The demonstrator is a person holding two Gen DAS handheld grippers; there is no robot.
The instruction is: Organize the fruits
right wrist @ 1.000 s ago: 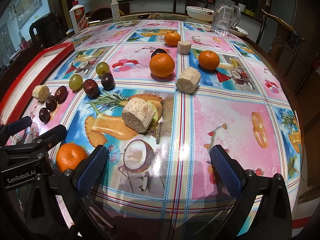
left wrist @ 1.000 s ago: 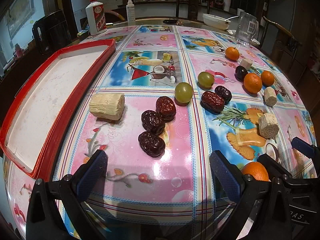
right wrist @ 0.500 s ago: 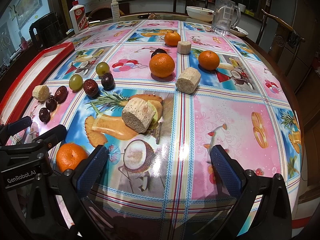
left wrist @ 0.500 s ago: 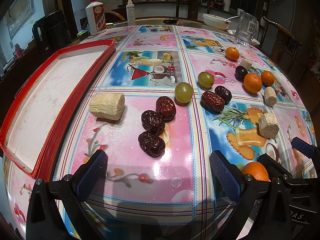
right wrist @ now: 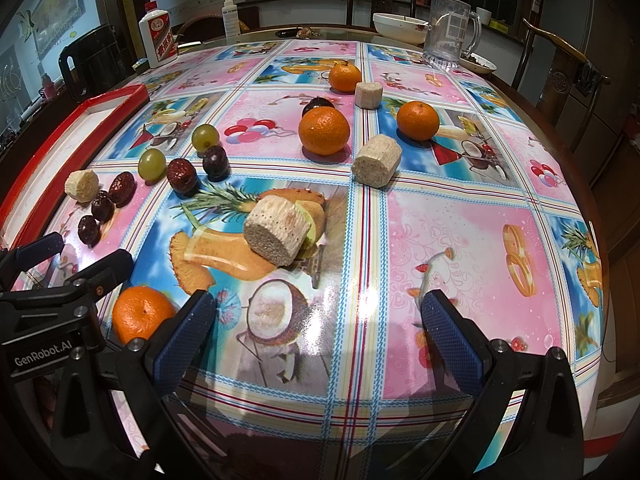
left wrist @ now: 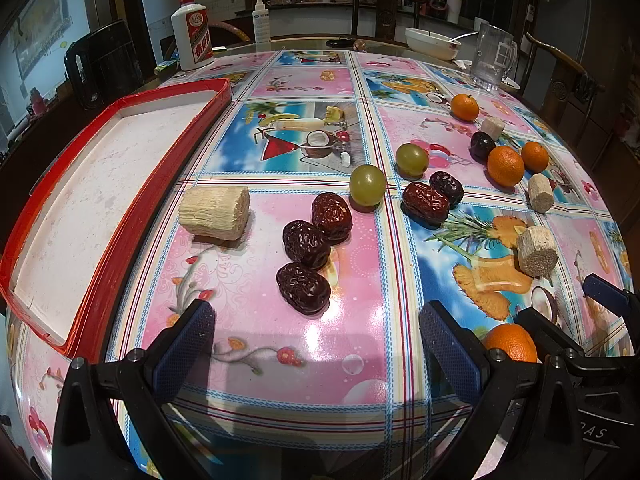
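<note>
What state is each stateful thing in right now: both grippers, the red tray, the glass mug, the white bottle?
left gripper: jaws open, holding nothing, hovering short of the dates.
right gripper: jaws open, holding nothing.
red tray: no fruit in the part that shows.
glass mug: upright, looks empty.
white bottle: upright, red cap on.
fruit: all loose on the tablecloth, none sorted.

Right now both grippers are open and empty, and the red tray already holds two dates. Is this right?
Not quite. The red tray holds nothing: the left wrist view shows its white floor bare. All the dates lie on the tablecloth. The rest stands: the left gripper and the right gripper are both open and empty.
</note>
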